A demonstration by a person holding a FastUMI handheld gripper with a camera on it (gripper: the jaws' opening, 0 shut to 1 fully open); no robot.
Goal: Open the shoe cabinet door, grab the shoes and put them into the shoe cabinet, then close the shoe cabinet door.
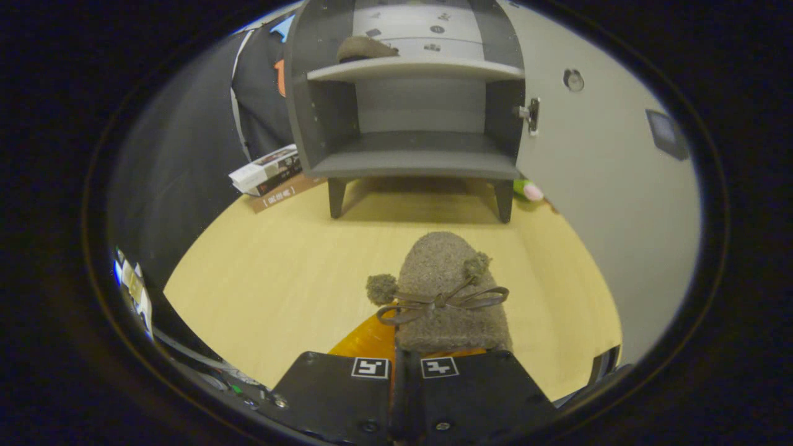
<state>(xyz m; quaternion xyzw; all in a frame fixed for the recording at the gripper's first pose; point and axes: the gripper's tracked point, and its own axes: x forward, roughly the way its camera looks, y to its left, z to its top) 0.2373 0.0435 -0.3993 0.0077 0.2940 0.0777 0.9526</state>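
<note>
**Second shoe pinched at the fingers, cabinet open ahead**

Gripper view: the fingers point(406, 365) are drawn close together with just a narrow slit between them, pinching the rear edge of a fuzzy brown shoe point(449, 291). The shoe points away from the fingers toward the shoe cabinet point(412, 111); it has a bow and two pompoms on top, and an orange inner part shows beside the fingers. Whether it rests on the pale wooden worktop point(266, 279) or is lifted off it, I cannot tell. Beyond it the cabinet stands on short legs, its door point(595, 161) swung wide to the right. Another brown shoe point(365, 48) lies on the upper shelf; the lower shelf is bare. Books point(269, 176) lie stacked beside the cabinet's left leg.
</note>
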